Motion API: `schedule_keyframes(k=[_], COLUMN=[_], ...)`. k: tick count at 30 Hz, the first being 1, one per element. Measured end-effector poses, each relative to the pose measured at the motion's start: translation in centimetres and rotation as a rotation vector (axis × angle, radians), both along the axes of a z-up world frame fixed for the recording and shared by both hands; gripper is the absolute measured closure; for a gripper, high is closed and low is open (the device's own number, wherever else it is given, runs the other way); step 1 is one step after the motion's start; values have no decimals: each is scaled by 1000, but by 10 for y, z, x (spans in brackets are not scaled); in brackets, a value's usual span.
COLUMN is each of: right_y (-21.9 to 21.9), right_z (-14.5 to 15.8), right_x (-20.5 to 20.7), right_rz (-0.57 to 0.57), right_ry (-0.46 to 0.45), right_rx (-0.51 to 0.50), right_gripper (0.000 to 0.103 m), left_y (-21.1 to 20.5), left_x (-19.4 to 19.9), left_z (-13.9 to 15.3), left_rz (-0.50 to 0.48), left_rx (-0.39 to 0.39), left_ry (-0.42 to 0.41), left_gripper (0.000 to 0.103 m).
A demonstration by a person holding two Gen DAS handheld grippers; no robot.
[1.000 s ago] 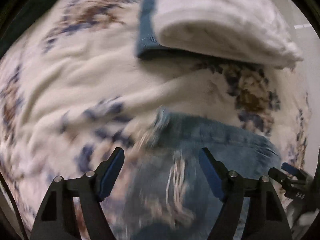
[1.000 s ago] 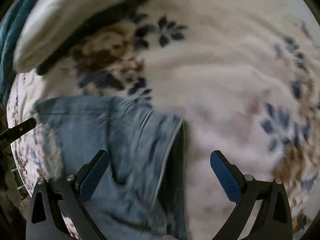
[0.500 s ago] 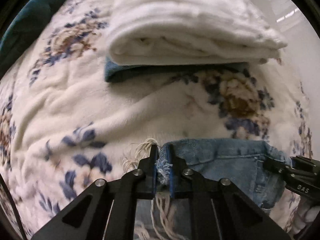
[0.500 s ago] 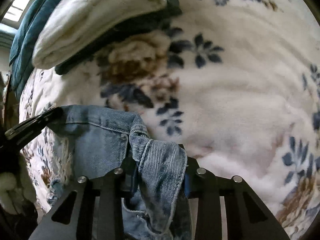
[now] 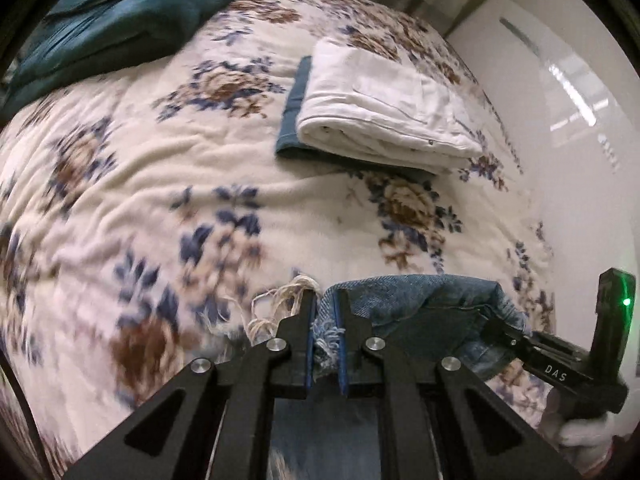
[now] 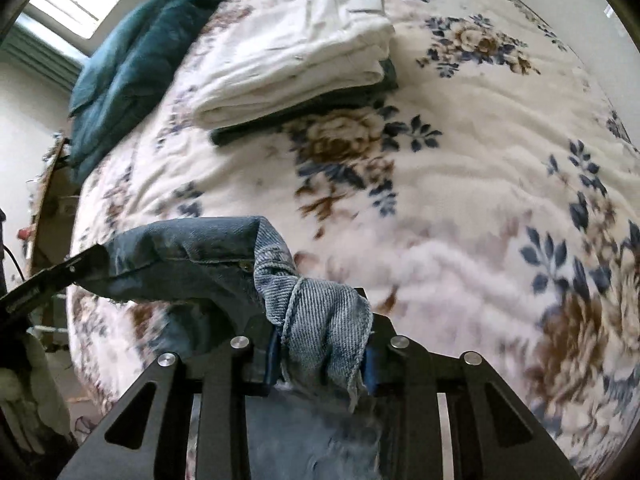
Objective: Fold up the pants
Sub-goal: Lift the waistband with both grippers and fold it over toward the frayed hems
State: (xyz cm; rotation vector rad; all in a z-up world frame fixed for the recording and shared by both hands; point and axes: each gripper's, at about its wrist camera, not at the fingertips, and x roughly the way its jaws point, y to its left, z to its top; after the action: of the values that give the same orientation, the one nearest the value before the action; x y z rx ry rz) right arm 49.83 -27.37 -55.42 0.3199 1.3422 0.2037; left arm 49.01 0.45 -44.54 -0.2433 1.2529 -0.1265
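The pants are blue denim jeans (image 5: 416, 300) with frayed white threads at the edge. My left gripper (image 5: 325, 312) is shut on one frayed corner of the jeans. My right gripper (image 6: 320, 344) is shut on a bunched fold of the jeans (image 6: 320, 320) at the other end. The denim hangs stretched between both grippers, lifted above the bed. The right gripper also shows in the left wrist view (image 5: 516, 334), and the left gripper shows at the left edge of the right wrist view (image 6: 80, 268). The rest of the jeans hangs below, out of sight.
A floral fleece blanket (image 5: 200, 168) covers the bed. A folded white garment on a folded teal one (image 5: 384, 104) lies farther back. A dark teal pillow (image 5: 120, 12) sits at the head. A white wall (image 5: 568, 128) runs along the bed's right side.
Both grippers were open over the jeans a second ago, then closed on the denim. Since then they have lifted it off the blanket, and the view has pulled back from the bed.
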Motion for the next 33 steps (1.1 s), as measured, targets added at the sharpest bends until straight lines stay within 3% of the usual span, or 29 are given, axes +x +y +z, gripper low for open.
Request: schedule_keyframes(k=[4,8,14,20,21,23,24,25,27,29,33], right_y=[4,12,13,8,6,1,-5,-10,-26,-45,-80], right_z=[25,29,-11,-62,-68,-83,-90,-93,-91,-84,-60], right_x=[-50,-108,-190,-236,-239,-247,-253,-258,-268,-277,-268], right_rz=[27,74,145,238,243,259,257,252,226,187,32], right_ry=[-4,54,241,381,403,487,541,566,596,617,592], right_rx=[31,32,19,-41,-37,-51,-58,-45,-18,-13,29], right_gripper=[70,70,74,74,70,52,35,28,28,28,28], left_y=[7,9,6,0,1,2,3,5,16,30,64], left_x=[-58,-126,-221,-260,-263,-268,-271,-275,-287,-297,-292], left_z=[16,8,-57,-126,-134,-140,-138,-136,-130,-122,-100], left_rz=[68,114,160,143,153,142,127,127,154,208,346], left_rx=[-28,-52,-28,9,17,4,0,-4,-18,-41,-66], left_ry=[39,151,388,532,546,549,545,548,562,583,541], left_gripper=[97,97,97,95,93,92,88,84,71,65,64])
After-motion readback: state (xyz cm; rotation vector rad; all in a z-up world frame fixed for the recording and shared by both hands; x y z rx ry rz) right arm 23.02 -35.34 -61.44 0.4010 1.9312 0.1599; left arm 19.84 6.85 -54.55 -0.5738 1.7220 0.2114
